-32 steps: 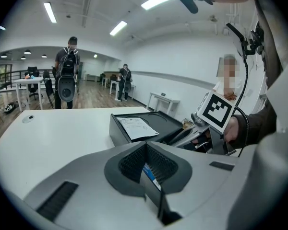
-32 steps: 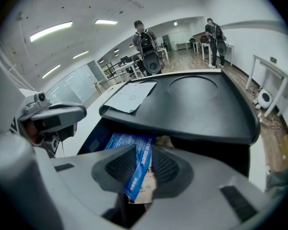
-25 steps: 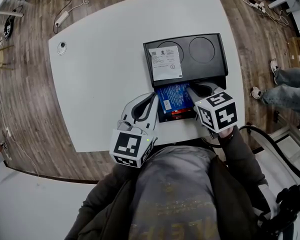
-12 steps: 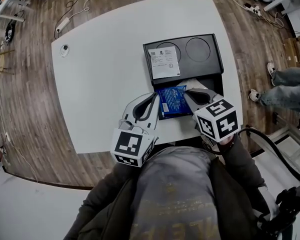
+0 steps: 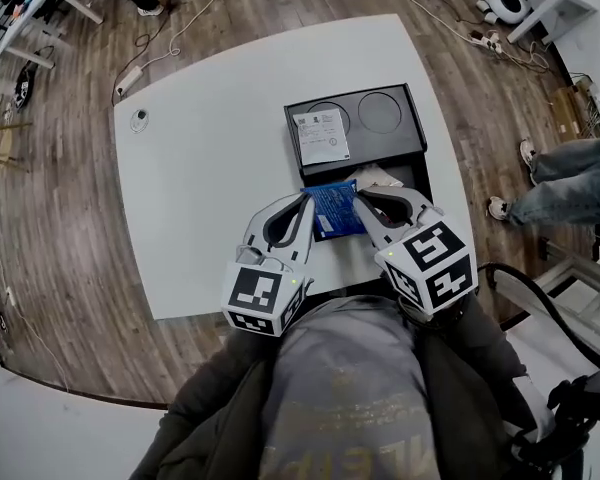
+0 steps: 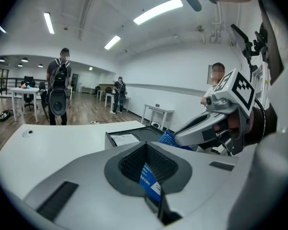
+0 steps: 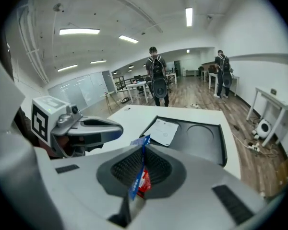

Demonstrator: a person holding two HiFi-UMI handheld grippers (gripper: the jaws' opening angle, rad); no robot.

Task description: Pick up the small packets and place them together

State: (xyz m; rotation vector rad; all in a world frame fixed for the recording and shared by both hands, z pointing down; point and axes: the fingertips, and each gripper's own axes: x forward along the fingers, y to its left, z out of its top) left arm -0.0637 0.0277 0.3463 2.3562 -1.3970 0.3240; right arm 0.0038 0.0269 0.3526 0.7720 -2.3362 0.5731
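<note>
A blue packet [image 5: 335, 210] hangs above the near edge of a white table [image 5: 210, 168], pinched from both sides. The left gripper [image 5: 302, 208] bites its edge at 9 o'clock and the right gripper [image 5: 365, 200] bites the edge at 3 o'clock. Each gripper view shows the jaws closed down to a thin slit with blue wrapper standing in it. The right gripper view also shows a red packet [image 7: 143, 184] clamped in the same bite, beside the blue one. Whether the blue film in both bites is one packet cannot be told for certain, though the head view suggests it is.

The likeliest trouble appears to lie in that shared hold. If the two grippers drift apart, the wrapper could tear or slide out of one bite. If the right jaws ease to hand it over, the red packet, which shows only in that bite, could drop free.

At 12 o'clock from the packet sits a black tray [image 5: 400, 138] with two round recesses. A printed paper slip [image 5: 322, 134] lies over its left recess. Other people stand well back in the room.
</note>
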